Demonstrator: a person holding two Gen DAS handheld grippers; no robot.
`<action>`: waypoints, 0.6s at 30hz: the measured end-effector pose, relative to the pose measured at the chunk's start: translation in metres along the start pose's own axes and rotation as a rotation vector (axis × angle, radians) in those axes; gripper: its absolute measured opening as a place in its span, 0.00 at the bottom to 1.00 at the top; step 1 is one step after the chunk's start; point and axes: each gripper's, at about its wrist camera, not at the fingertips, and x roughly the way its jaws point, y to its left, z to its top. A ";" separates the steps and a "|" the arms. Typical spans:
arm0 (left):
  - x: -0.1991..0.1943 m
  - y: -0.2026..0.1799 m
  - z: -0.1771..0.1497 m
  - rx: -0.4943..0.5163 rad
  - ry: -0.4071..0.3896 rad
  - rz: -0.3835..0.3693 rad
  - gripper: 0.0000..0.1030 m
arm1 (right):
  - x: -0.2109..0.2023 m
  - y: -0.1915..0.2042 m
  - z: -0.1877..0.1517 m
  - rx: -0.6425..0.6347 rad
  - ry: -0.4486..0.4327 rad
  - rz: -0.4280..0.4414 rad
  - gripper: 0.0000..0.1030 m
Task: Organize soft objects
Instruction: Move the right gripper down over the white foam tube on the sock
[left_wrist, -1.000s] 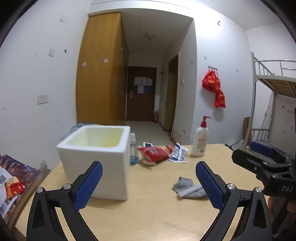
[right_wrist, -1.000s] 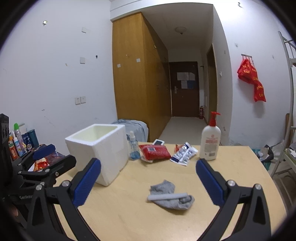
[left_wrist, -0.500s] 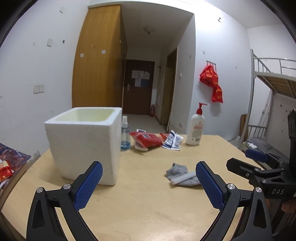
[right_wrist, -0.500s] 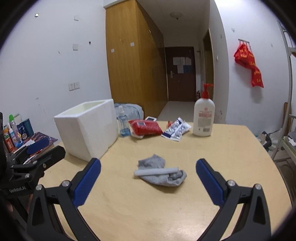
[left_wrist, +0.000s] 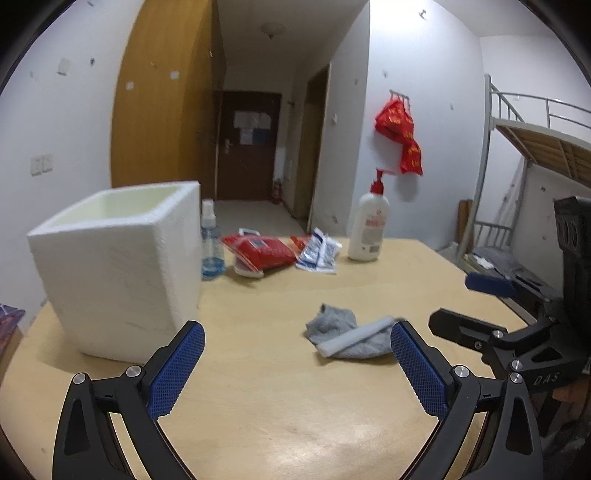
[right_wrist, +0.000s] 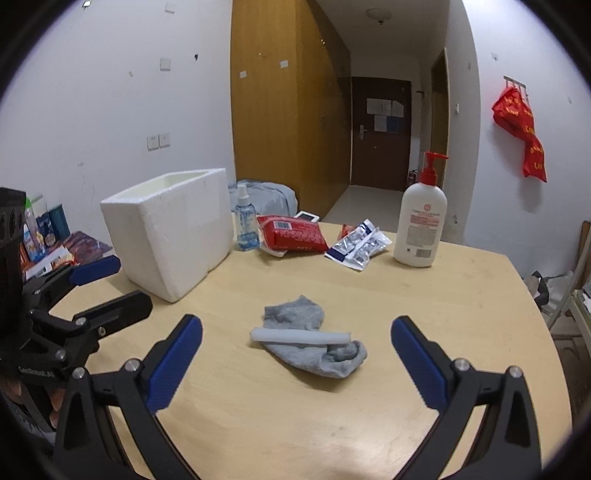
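The crumpled grey fabric sock (right_wrist: 314, 341), a white foam stick (right_wrist: 299, 336) lying left-to-right across it, rests mid-worktop (right_wrist: 424, 295), centred just beyond the wide-open, empty right tongs (right_wrist: 296, 363); the left tongs (left_wrist: 297, 365), likewise agape and empty, have it off to their right.

1 sock (right_wrist: 312, 345), 1 foam box (right_wrist: 173, 229), 2 bottles (right_wrist: 419, 225) (right_wrist: 245, 221), 2 pkts (right_wrist: 291, 232) (right_wrist: 358, 245).
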 end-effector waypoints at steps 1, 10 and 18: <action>0.003 0.000 0.000 -0.003 0.009 -0.002 0.98 | 0.002 -0.001 0.000 -0.005 0.006 0.003 1.00; 0.024 -0.006 0.004 0.018 0.054 -0.022 0.98 | 0.026 -0.014 0.002 -0.021 0.065 0.033 0.90; 0.036 -0.008 0.008 0.043 0.088 -0.067 0.98 | 0.045 -0.022 -0.001 -0.036 0.138 0.071 0.73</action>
